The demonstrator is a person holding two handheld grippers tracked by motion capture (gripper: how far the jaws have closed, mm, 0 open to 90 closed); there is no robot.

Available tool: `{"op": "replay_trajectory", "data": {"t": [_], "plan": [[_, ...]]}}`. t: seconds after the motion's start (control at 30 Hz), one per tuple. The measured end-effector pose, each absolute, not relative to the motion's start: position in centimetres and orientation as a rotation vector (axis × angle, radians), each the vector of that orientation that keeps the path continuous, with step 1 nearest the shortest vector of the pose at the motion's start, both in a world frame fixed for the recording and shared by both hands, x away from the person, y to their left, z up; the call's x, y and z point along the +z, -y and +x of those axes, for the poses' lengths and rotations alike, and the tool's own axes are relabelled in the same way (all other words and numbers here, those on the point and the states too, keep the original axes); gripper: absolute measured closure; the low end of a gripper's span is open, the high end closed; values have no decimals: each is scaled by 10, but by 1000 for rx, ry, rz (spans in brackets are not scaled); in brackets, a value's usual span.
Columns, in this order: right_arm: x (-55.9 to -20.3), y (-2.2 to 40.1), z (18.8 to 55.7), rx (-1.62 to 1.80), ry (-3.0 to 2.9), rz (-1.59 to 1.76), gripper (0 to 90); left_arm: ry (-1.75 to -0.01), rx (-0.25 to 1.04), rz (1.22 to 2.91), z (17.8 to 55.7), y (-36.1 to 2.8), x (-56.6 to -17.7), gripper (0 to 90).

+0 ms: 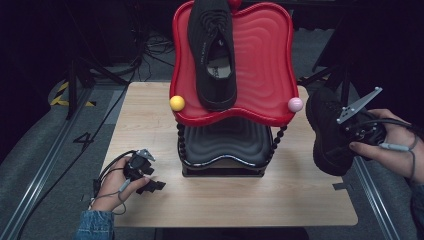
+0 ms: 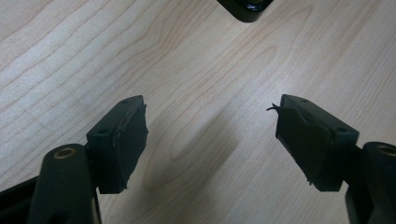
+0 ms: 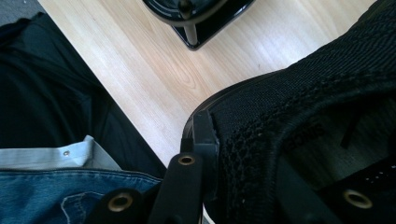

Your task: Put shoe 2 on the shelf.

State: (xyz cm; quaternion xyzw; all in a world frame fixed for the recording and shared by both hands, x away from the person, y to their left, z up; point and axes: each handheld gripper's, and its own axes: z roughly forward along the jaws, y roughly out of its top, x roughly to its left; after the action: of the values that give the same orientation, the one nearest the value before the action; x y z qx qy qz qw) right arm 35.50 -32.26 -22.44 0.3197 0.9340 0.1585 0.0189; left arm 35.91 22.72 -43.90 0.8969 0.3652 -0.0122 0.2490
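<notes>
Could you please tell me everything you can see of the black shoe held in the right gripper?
The black shoe is a knit-mesh sneaker with a dark sole; its opening shows in the right gripper view. It hangs off the table's right edge, clear of the wood, tilted with one end up. The right gripper is shut on its collar, one jaw outside the fabric and one inside. Nothing else touches it. Its partner lies on the red tray.

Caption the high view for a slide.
Right gripper holds a black shoe beside a two-tier rack; its mate lies on the red tray.
</notes>
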Motion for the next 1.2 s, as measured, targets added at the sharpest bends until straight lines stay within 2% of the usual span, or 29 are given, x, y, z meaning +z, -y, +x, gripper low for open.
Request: {"op": "replay_trajectory", "data": {"t": [1.2], "plan": [[-111, 301, 351, 503, -2826, 865, 862, -955, -45, 2461, 362, -215, -441, 255]]}}
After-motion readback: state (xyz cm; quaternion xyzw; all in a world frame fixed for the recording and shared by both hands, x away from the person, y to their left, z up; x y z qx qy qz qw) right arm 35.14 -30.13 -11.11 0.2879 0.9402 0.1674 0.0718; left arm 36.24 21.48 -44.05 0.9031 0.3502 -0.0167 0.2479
